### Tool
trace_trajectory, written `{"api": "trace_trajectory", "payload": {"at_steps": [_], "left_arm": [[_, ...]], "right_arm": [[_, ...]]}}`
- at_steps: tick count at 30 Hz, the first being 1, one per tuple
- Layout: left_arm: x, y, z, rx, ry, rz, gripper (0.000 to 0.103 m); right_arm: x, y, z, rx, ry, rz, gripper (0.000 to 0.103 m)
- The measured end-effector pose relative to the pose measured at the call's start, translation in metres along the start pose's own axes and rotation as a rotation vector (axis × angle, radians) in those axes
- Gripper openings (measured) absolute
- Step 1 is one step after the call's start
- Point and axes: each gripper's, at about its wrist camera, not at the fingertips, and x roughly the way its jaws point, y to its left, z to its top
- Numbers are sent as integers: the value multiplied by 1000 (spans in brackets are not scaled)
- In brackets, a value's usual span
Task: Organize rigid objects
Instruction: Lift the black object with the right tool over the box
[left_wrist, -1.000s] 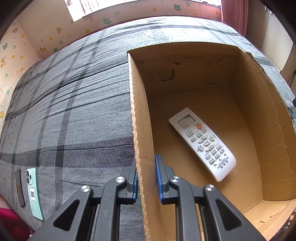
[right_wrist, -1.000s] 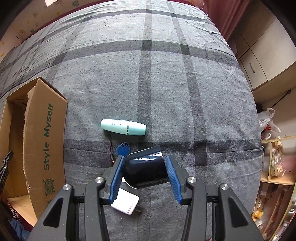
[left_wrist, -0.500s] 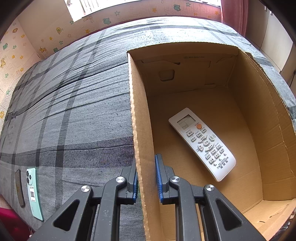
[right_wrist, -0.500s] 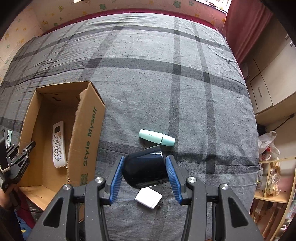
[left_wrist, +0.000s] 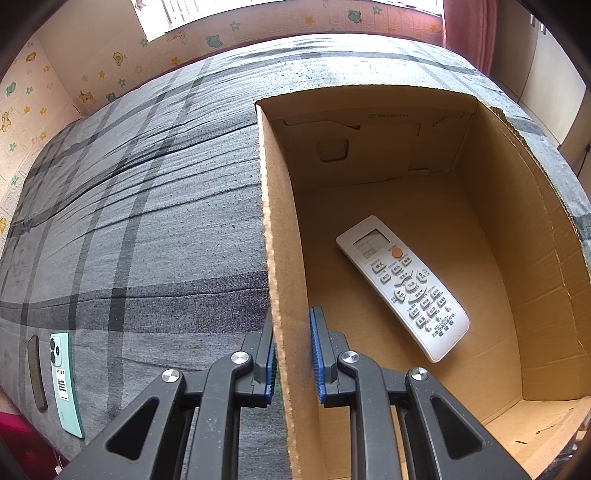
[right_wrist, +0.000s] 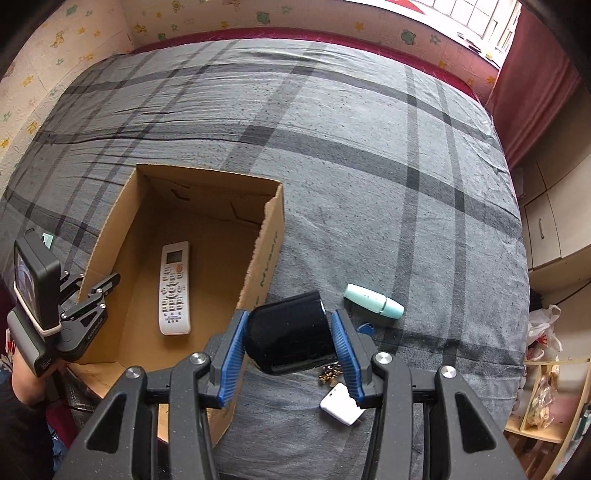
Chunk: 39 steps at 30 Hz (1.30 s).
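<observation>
Spread over the bed, the grey plaid cover (right_wrist: 369, 155) is now showing the cardboard box (right_wrist: 258, 258) directly beside the right hand-held gripper (right_wrist: 290, 345), which has been carrying its clamped dark cup (right_wrist: 290, 338) from the loose items toward the box, so the drop-in looks close. The cup is lying tilted between the pads, long axis running crosswise, open end facing up-right, while the left hand-held gripper (left_wrist: 293, 354) is pinching the box wall, steadying it, with the white remote (left_wrist: 402, 284) inside.

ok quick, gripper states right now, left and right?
Left gripper: shut on the cardboard box wall.
Right gripper: shut on the black cup, just right of the box.
</observation>
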Motion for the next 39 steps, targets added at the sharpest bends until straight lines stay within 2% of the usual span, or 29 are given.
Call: {"api": "trace_trajectory", "payload": {"at_steps": [11,23,39], "left_arm": [[2,2,0,-3,0,-7,18],[2,2,0,-2,0,-7,18],[3,3,-1,-3,-1,-8,18]], "right_arm": [[13,61,2,-100,15,59,49],[35,104,-6,-171,51,75,49],[88,138,-36,-149,135,104,49]]}}
